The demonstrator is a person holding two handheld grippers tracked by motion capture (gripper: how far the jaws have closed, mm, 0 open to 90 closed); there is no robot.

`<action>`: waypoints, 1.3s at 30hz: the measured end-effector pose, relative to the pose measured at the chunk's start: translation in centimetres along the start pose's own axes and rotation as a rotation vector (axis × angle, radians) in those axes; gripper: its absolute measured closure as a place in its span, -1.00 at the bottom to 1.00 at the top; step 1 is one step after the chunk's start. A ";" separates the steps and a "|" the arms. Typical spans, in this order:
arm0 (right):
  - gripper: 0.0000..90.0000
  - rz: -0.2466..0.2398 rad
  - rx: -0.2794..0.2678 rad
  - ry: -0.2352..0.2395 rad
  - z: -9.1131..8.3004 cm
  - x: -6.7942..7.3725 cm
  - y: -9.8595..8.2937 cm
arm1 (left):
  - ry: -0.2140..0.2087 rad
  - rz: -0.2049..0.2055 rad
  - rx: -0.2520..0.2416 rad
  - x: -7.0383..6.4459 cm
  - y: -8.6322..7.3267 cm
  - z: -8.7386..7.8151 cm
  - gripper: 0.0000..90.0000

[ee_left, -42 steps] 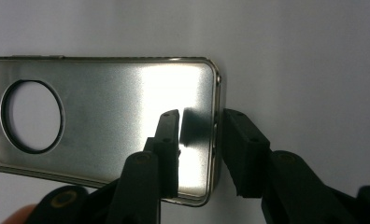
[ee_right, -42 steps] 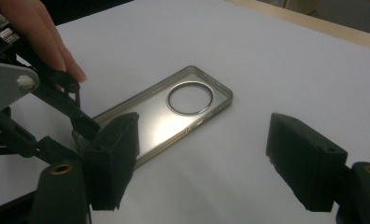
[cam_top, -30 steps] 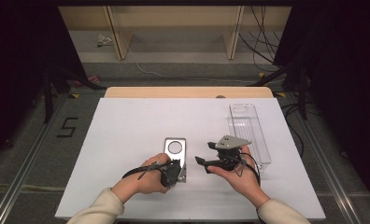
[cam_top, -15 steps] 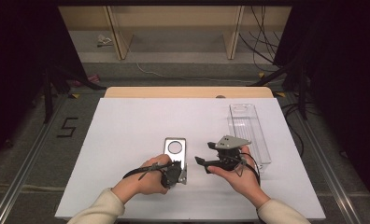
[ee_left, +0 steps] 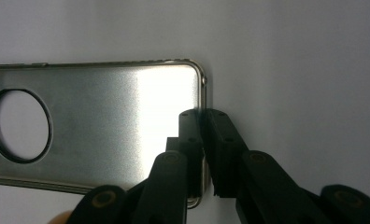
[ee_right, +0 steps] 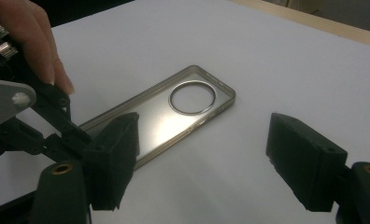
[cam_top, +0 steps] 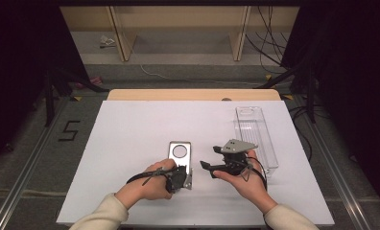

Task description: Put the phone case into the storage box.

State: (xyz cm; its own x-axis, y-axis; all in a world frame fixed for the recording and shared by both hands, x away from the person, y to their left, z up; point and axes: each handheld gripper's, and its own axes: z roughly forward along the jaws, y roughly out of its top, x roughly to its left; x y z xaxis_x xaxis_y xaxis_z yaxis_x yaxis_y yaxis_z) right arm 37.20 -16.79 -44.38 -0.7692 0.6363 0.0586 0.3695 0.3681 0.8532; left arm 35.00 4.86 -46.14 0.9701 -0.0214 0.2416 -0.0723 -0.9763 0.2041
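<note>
The white counter (cam_top: pixel 130 143) carries everything I see. At about 2 o'clock from centre lies a clear plastic tray (cam_top: pixel 256 136), well apart from my hands. The metal phone case (cam_top: pixel 180 155) lies flat near 6 o'clock. My left gripper (ee_left: pixel 203 140) is clamped on the case's short edge. My right gripper (ee_right: pixel 204 161) hovers just beside the case at 3 o'clock, jaws spread wide.
</note>
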 end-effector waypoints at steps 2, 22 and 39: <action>-0.40 0.000 0.000 0.000 0.0 0.0 0.0 | 0.002 0.004 0.001 0.0 0.0 0.0 0.87; -0.40 0.001 0.001 -0.001 0.0 -0.1 0.0 | 0.010 0.011 -0.001 -0.2 0.0 0.0 0.92; -0.40 -0.001 -0.003 -0.009 -0.1 -0.1 0.0 | 0.050 0.038 0.000 -0.4 -0.1 -0.2 0.96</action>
State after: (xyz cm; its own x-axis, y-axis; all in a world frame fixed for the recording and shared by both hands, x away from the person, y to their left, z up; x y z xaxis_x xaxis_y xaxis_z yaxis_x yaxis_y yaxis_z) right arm 37.28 -16.93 -44.38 -0.7648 0.6421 0.0529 0.3671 0.3668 0.8548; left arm 34.53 4.98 -46.08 0.9539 -0.0479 0.2964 -0.1090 -0.9750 0.1935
